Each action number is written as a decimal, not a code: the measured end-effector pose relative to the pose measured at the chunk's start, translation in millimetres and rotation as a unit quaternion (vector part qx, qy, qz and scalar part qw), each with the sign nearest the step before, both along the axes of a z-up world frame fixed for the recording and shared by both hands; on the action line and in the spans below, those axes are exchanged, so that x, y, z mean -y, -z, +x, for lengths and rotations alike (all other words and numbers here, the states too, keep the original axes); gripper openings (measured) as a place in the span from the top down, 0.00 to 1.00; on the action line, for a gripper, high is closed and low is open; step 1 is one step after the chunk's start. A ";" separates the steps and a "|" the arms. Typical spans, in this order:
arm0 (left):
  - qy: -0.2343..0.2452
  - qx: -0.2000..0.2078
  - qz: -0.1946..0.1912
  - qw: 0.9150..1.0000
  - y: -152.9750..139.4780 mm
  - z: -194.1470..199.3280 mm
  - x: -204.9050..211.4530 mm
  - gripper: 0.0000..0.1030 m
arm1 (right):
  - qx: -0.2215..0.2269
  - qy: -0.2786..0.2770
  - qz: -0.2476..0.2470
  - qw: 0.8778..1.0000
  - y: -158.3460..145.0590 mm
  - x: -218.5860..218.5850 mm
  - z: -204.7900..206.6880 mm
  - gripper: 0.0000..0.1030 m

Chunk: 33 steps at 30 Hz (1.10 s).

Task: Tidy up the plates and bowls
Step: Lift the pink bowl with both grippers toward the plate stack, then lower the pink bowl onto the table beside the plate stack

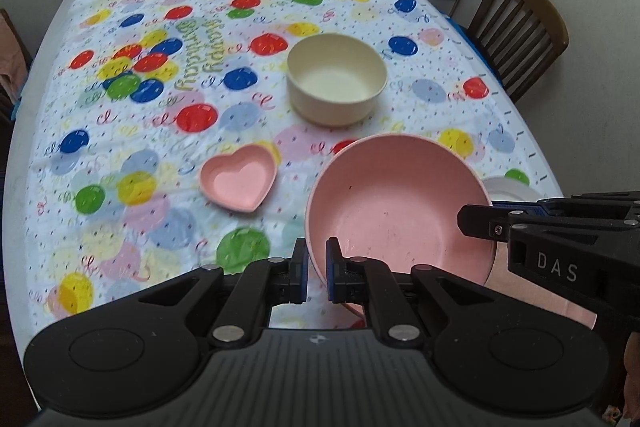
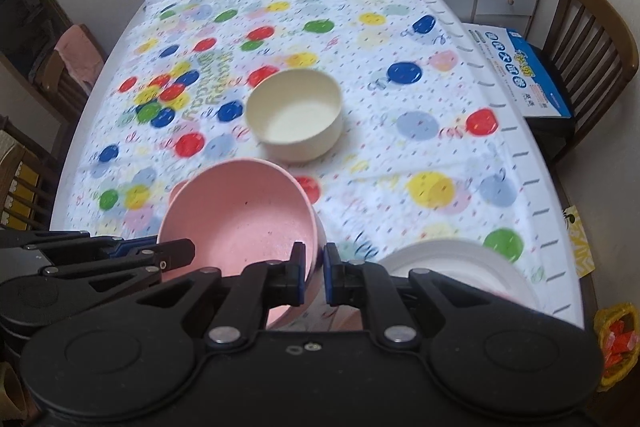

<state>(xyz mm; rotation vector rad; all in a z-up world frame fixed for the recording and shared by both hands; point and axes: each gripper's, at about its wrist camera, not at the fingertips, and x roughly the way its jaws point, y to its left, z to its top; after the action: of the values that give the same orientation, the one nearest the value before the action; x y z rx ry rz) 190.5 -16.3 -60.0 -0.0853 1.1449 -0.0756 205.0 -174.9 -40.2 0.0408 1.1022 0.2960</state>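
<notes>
A large round pink plastic bowl (image 1: 396,207) is tilted above the balloon-print tablecloth, its rim pinched at two opposite sides. Beyond it a cream round bowl (image 1: 337,79) stands upright; a small pink heart-shaped dish (image 1: 239,182) lies left, and a white plate (image 2: 460,267) lies right.

Dim, even indoor light; slight motion blur; strong fisheye bending edges; corners perhaps vignetted.

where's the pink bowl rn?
The pink bowl is off the tablecloth, tilted, its rim pinched on opposite sides by the left gripper and right gripper, nearer than the cream bowl.
</notes>
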 end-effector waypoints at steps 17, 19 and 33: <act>-0.006 -0.039 0.013 0.999 30.0 -67.6 -48.0 0.92 | -0.048 -0.036 0.003 0.998 36.3 -55.1 -66.0 0.93; -0.006 -0.047 0.015 0.999 36.6 -73.3 -49.5 0.92 | -0.054 -0.041 0.002 0.998 42.2 -60.0 -71.6 0.93; 0.007 -0.076 0.002 0.997 62.5 -103.0 -43.3 0.92 | -0.081 -0.052 -0.017 0.995 67.0 -61.6 -105.1 0.92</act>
<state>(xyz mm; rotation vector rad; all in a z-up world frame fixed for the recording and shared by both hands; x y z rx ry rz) 87.5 27.0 -122.5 -0.0808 1.2982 -0.0808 99.9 -113.3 -107.1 -0.0243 1.2734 0.3726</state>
